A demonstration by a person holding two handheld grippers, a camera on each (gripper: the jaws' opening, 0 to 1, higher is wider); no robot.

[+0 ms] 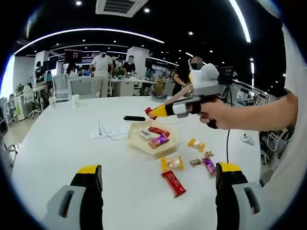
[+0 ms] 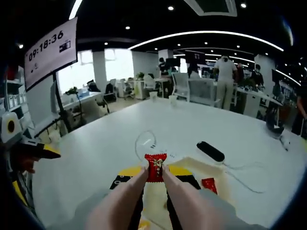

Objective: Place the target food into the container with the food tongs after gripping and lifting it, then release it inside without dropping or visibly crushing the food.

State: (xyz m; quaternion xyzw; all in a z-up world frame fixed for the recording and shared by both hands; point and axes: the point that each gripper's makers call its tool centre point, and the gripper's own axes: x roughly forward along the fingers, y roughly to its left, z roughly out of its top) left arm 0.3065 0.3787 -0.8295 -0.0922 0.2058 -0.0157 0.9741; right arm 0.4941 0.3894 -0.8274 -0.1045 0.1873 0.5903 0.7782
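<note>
Right gripper [image 1: 152, 112] pinching red candy [image 2: 155, 167] via tongs [image 2: 144, 191], above container [image 1: 152, 140] mid-table [image 1: 62, 143], prob. not touching, left gripper [image 1: 158, 184] jaws wide apart, nothing held, loose sweets [image 1: 172, 163] near side.

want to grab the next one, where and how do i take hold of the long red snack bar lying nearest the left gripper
Grip the long red wrapped snack bar across its narrow middle, coming from above. It lies flat on the white table, clear of the yellow candy, so jaws closing over the long edges likely hold best without crushing.
</note>
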